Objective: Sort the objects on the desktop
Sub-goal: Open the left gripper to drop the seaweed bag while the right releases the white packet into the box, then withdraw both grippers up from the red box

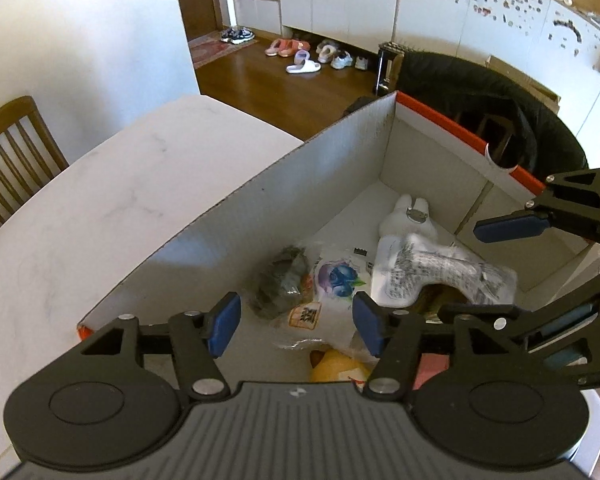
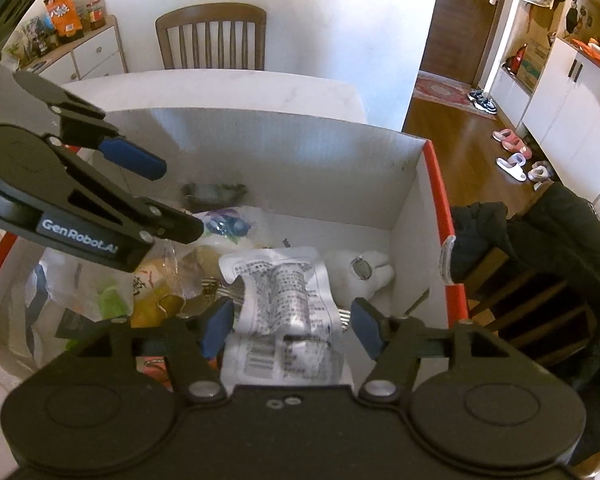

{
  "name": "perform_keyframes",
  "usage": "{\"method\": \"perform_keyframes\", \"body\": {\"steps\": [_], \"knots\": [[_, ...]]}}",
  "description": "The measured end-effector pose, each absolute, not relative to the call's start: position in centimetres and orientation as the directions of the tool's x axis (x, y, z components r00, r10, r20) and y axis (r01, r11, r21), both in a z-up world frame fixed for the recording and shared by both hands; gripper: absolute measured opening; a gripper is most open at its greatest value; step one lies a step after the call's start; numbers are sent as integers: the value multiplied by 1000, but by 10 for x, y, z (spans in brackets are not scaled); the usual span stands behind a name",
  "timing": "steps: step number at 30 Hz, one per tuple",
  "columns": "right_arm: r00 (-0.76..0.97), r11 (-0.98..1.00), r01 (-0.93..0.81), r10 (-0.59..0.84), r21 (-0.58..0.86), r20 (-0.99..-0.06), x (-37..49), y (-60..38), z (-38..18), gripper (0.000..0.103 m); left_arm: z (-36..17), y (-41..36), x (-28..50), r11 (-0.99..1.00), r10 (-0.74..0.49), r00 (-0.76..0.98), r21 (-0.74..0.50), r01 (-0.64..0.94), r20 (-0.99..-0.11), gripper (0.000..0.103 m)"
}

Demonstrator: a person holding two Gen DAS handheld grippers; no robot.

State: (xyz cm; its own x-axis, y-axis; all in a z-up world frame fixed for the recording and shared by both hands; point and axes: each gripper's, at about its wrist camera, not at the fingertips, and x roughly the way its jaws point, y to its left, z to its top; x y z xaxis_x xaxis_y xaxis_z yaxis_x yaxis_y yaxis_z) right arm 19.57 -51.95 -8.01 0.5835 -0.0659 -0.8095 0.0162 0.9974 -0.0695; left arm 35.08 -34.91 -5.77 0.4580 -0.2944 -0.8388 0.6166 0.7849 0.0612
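A white cardboard box (image 1: 260, 208) with a red rim stands on the table and holds the sorted things. In it lie a white plush rabbit (image 1: 410, 216), a white printed packet (image 1: 432, 272), a blueberry packet (image 1: 338, 278), a dark wrapped packet (image 1: 280, 280) and something yellow (image 1: 336, 366). My left gripper (image 1: 296, 326) hangs open over the packets with nothing between its blue pads. My right gripper (image 2: 292, 326) is open too. The printed packet (image 2: 288, 300) lies between its pads with a gap on each side, beside the rabbit (image 2: 364, 272). The left gripper (image 2: 160, 192) shows at upper left over the box (image 2: 300, 152).
The box sits on a white marble table (image 1: 100, 208). A wooden chair (image 2: 212, 36) stands at its far side, another (image 1: 12, 152) at the left. A black jacket (image 1: 480, 92) hangs over a chair beyond the red rim. Slippers (image 1: 300, 54) lie on the wooden floor.
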Motion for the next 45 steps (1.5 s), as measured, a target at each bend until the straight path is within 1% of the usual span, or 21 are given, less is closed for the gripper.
{"method": "perform_keyframes", "body": {"steps": [4,8,13,18,20,25,27,29,33,36,38,40,42,45], "knots": [[597,998,21,-67,-67,-800,192,-519,-72,65,-49,-345,344,793,-308,475,53,607,-824,63],[610,998,24,-66,-64,-790,186,-516,-63,65,-39,-338,336,802,-329,492,37,597,-806,63],[630,998,24,-61,-59,-775,178,-511,-49,68,-26,-329,325,810,-357,505,9,587,-786,64],[654,998,20,-57,-58,-754,166,-503,-35,69,-11,-316,306,813,-401,530,-22,582,-747,65],[663,998,19,-55,-56,-746,162,-500,-30,69,-6,-312,298,811,-414,539,-28,584,-734,68],[687,999,19,-49,-50,-725,152,-490,-18,70,5,-298,279,822,-423,582,-22,570,-694,68],[696,999,20,-46,-44,-716,149,-486,-14,71,8,-292,274,827,-427,590,-32,562,-685,69],[707,999,23,-44,-38,-706,144,-482,-10,72,10,-286,269,830,-431,595,-38,557,-679,71],[725,999,34,-45,-30,-687,133,-474,-6,75,12,-278,256,825,-430,605,-20,564,-670,72],[737,999,40,-54,-36,-673,124,-466,-5,78,12,-271,247,825,-436,602,-29,565,-669,73],[747,998,45,-59,-38,-663,119,-461,-4,79,13,-266,241,825,-437,605,-29,564,-666,81],[756,998,53,-62,-34,-651,113,-457,-4,84,14,-263,235,823,-440,609,-26,567,-660,81],[765,998,61,-65,-29,-641,107,-452,-4,85,15,-259,229,820,-442,608,-24,571,-659,82],[775,997,73,-63,-11,-629,99,-447,-3,89,17,-253,220,816,-450,607,-25,578,-655,85]]}}
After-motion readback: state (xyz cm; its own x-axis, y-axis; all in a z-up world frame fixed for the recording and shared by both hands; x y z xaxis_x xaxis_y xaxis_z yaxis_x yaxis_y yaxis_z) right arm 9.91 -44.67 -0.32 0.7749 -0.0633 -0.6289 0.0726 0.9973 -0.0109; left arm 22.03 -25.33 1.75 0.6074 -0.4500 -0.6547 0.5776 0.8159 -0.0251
